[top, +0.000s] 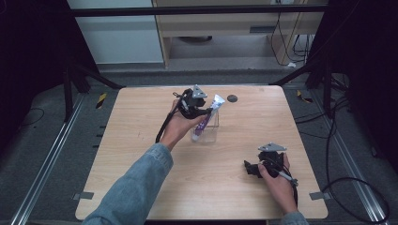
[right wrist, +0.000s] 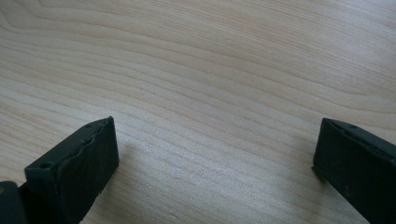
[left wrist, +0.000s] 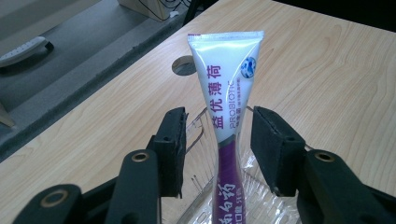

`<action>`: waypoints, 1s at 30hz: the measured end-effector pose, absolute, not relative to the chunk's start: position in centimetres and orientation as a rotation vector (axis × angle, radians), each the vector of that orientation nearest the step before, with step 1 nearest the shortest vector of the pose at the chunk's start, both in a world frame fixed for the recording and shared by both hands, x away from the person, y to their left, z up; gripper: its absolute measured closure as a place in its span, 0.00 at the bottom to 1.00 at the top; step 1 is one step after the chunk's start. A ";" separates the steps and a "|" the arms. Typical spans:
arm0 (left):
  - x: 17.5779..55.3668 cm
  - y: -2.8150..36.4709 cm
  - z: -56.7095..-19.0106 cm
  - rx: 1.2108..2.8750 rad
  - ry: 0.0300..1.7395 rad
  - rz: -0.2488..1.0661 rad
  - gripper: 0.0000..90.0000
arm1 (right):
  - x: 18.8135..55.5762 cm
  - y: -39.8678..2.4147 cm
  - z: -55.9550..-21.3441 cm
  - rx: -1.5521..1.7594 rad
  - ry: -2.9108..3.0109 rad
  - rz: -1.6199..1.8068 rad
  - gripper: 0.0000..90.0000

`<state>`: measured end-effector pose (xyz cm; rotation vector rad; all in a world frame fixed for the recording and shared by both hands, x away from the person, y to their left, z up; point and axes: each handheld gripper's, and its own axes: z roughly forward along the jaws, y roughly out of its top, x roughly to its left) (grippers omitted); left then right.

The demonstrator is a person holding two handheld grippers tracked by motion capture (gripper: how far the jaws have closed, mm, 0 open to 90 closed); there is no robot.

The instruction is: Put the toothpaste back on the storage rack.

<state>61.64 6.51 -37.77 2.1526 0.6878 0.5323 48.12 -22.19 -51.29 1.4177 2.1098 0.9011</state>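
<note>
Toothpaste tube (left wrist: 227,107) stands between left gripper (left wrist: 217,140) jaws — apart, not touching; white-and-purple, upright in clear cup (top: 208,129). Right gripper (right wrist: 215,149) jaws apart — nothing between.

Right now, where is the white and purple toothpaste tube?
The white and purple toothpaste tube stands in a clear plastic cup mid-table, between the left gripper's open jaws.

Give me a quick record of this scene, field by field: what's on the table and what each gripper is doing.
table: light wood, round hole near far edge
cup: clear, mid-table
tube: white and purple, upright in the cup
left gripper: open, jaws either side of the tube, gaps on both sides
right gripper: open, nothing between its jaws, over bare wood near the right front
</note>
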 end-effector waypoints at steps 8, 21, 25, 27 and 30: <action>61.3 6.3 -37.2 2.166 0.656 0.557 0.54 | 48.1 -22.2 -51.3 1.418 2.110 0.901 0.00; 60.6 6.2 -36.8 2.171 0.619 0.553 0.34 | 48.1 -22.2 -51.3 1.417 2.110 0.902 0.00; 60.2 6.2 -36.5 2.173 0.616 0.549 0.24 | 48.1 -22.2 -51.3 1.417 2.111 0.902 0.00; 59.8 6.1 -36.3 2.172 0.619 0.552 0.20 | 48.1 -22.2 -51.3 1.418 2.110 0.902 0.00; 59.4 6.1 -36.0 2.180 0.614 0.541 0.15 | 48.1 -22.2 -51.3 1.418 2.110 0.902 0.00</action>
